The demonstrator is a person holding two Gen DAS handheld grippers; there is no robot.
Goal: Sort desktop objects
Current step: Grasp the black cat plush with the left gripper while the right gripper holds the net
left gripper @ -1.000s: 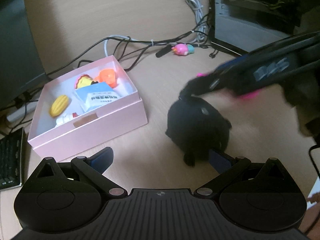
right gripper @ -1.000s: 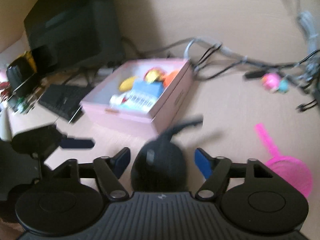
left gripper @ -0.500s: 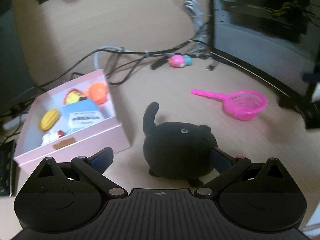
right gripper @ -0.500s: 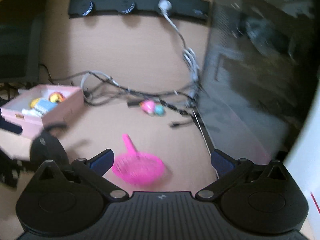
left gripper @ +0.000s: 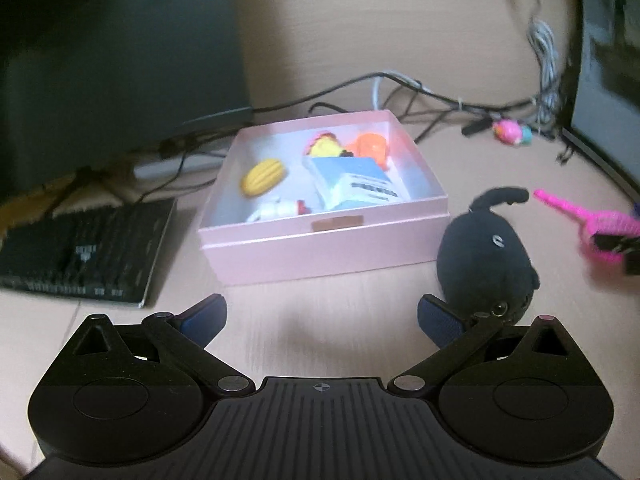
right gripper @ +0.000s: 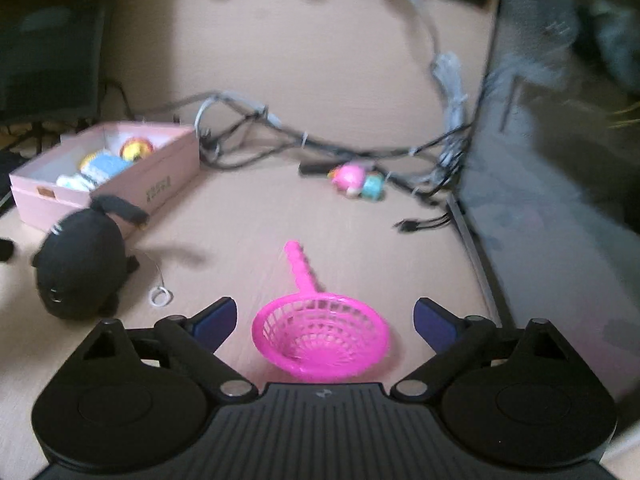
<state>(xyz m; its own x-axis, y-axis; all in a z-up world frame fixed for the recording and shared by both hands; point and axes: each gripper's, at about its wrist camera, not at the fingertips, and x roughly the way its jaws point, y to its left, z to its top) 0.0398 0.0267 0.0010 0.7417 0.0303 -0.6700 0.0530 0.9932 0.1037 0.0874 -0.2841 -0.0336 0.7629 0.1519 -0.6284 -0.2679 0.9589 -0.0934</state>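
Note:
A pink mesh scoop (right gripper: 320, 336) lies on the desk between the fingers of my right gripper (right gripper: 324, 318). Its jaws are closing but stand wide, and the pads do not touch the scoop. The scoop (left gripper: 608, 224) also appears at the right edge of the left wrist view. A black plush cat (left gripper: 486, 256) sits just right of the open pink box (left gripper: 320, 236), which holds a yellow toy (left gripper: 262, 178), a blue packet (left gripper: 352, 184) and an orange toy (left gripper: 370, 146). My left gripper (left gripper: 322, 316) is open and empty in front of the box, with the plush just outside its right finger.
A black keyboard (left gripper: 80, 252) lies left of the box, under a dark monitor. Tangled cables (right gripper: 260, 132) run along the back. A small pink and teal toy (right gripper: 354, 180) lies among them. A computer case (right gripper: 560, 200) stands on the right. A metal ring (right gripper: 161, 296) lies beside the plush (right gripper: 80, 268).
My right gripper left the black plush, swung right and came down around the pink scoop. My left gripper swung left toward the box, so the plush is now outside its right finger.

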